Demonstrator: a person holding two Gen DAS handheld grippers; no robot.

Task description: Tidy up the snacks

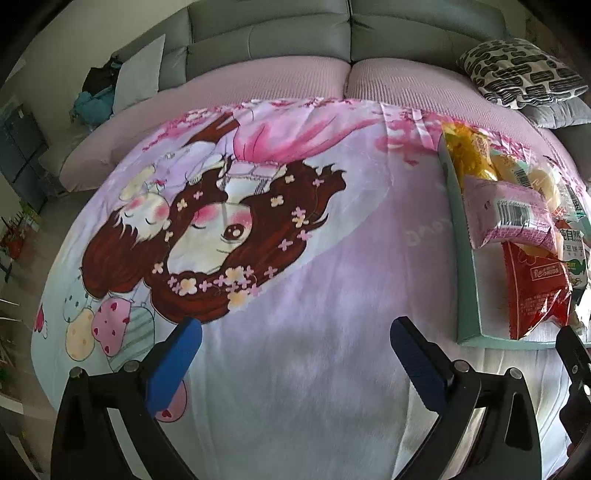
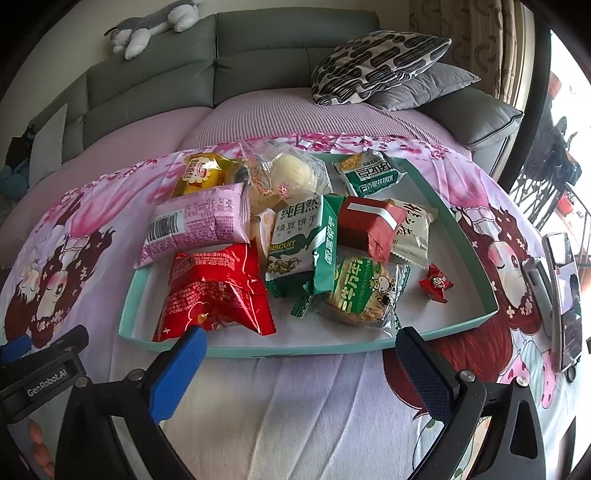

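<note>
Right wrist view, phone beside tray (snack-filled), patterned cushion behind

Grey sofa, pink seat cover, patterned cushion, plush toy, daylight from right-side window.

Home living room, shown by grey sofa across the top, patterned cushion upper right, plush toy upper left, cartoon-printed cloth spread below

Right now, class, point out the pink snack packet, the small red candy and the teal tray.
pink snack packet (image 2: pixel 199 223), right wrist view, middle of its wrapper.
small red candy (image 2: pixel 436 283), right wrist view, its centre.
teal tray (image 2: pixel 295 349), right wrist view, near rim.
</note>
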